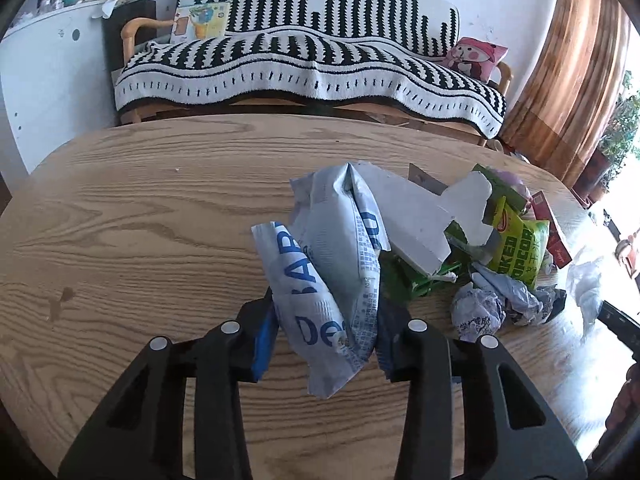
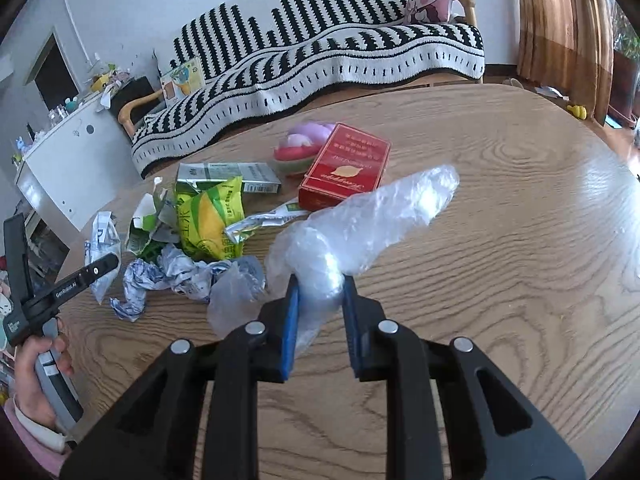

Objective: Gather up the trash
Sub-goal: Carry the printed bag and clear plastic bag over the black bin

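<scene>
between right gripper [image 2: 320, 312] pads, plastic wrap [image 2: 372, 216] slants up-right.

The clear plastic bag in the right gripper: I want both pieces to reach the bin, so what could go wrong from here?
The clear plastic bag is slick and pinched only at its crumpled lower end by the right gripper, so it might slide out. The white-and-blue wrapper in the left gripper hangs over the trash pile; its loose end could snag or drag pieces across the table.
</scene>
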{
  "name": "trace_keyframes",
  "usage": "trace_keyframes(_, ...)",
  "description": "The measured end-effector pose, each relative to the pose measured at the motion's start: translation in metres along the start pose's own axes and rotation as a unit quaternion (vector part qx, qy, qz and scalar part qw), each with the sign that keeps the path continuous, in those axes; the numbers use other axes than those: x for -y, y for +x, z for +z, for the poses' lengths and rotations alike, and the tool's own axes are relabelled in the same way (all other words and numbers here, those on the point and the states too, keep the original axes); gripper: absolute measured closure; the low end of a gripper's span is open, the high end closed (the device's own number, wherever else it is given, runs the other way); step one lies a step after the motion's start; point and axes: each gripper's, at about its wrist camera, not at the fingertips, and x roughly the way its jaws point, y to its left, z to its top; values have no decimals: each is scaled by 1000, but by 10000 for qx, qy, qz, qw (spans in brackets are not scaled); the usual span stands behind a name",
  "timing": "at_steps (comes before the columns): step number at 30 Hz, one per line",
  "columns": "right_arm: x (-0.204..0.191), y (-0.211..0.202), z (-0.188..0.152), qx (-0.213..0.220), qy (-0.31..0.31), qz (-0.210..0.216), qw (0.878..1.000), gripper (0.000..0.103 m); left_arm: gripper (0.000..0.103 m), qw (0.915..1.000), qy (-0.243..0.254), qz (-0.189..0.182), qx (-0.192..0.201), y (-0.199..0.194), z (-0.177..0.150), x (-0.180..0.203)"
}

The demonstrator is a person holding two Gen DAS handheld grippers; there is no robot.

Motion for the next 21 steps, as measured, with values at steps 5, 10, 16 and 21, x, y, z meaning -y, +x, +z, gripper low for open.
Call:
trace_keyframes(5, 5, -3, 2, 211, 5, -202, 9996, 82, 63, 10000, -22, -23, -11, -2, -3, -3)
trace_keyframes(10, 10, -7, 5, 427, 117, -266, 9987, 82, 63, 9999, 20, -119, -21, -5, -6, -2)
trace_keyframes(16, 8, -6, 6, 463, 8, -233, 9987, 82, 63, 9999, 43, -101, -30, -5, -5, -2)
trace_keyframes(21, 8, -5, 4, 444, -29, -288, 9986, 82, 63, 9999, 44, -80, -42, -5, -5, -3)
